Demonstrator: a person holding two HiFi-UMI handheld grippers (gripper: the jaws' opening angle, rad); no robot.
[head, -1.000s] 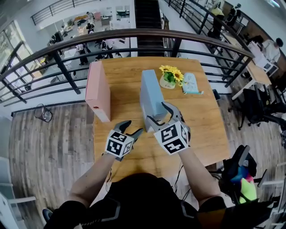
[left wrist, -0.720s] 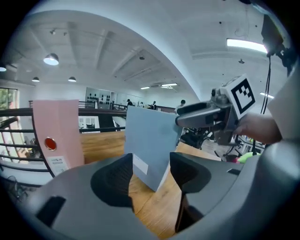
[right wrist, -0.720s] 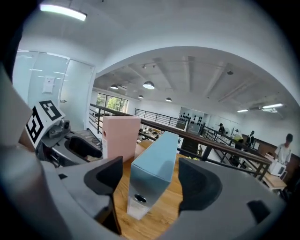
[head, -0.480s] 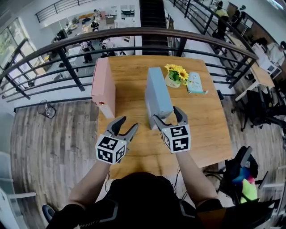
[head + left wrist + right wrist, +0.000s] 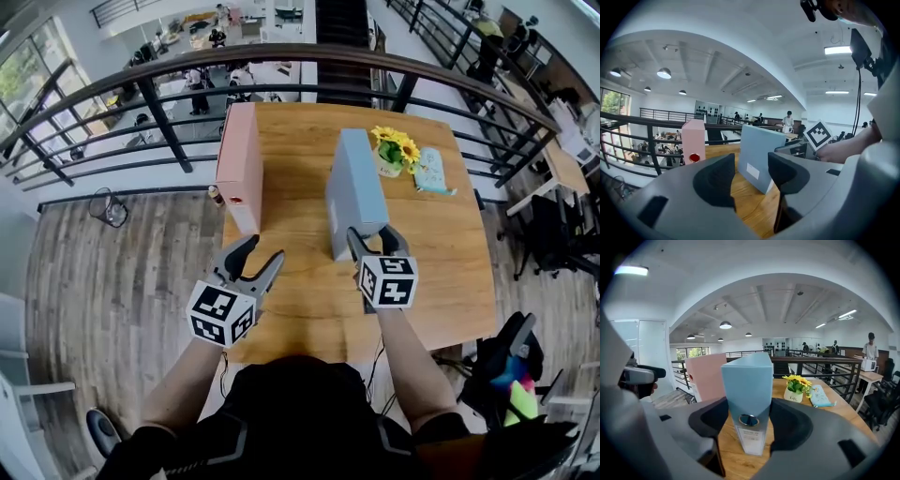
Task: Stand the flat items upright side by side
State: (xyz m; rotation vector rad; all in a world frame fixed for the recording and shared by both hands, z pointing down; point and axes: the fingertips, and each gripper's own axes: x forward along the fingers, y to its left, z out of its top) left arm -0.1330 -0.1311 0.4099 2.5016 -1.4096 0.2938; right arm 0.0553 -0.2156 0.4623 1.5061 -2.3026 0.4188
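Two file boxes stand upright on the wooden table (image 5: pixel 441 272). The pink one (image 5: pixel 241 164) is at the left edge and the blue one (image 5: pixel 356 187) in the middle, a wide gap apart. My right gripper (image 5: pixel 373 234) sits just off the blue box's near end. Its jaws are closing, and the blue spine (image 5: pixel 747 385) shows in the gap ahead with neither pad pressing on it. My left gripper (image 5: pixel 262 250) hovers near the front left of the table. Its jaws are also closing, with nothing between them (image 5: pixel 752 176). Past them are the pink box (image 5: pixel 693 145) and the blue box (image 5: pixel 759 159).
A small pot of yellow flowers (image 5: pixel 394 155) and a light blue pencil case (image 5: pixel 431 172) lie at the back right of the table. A black railing (image 5: pixel 169 117) runs round the far side. The floor drops off past the table's left edge.
My right gripper has let go of the blue box's near end and drawn back toward me. The left gripper has also pulled back and to the left. Both boxes stay standing.
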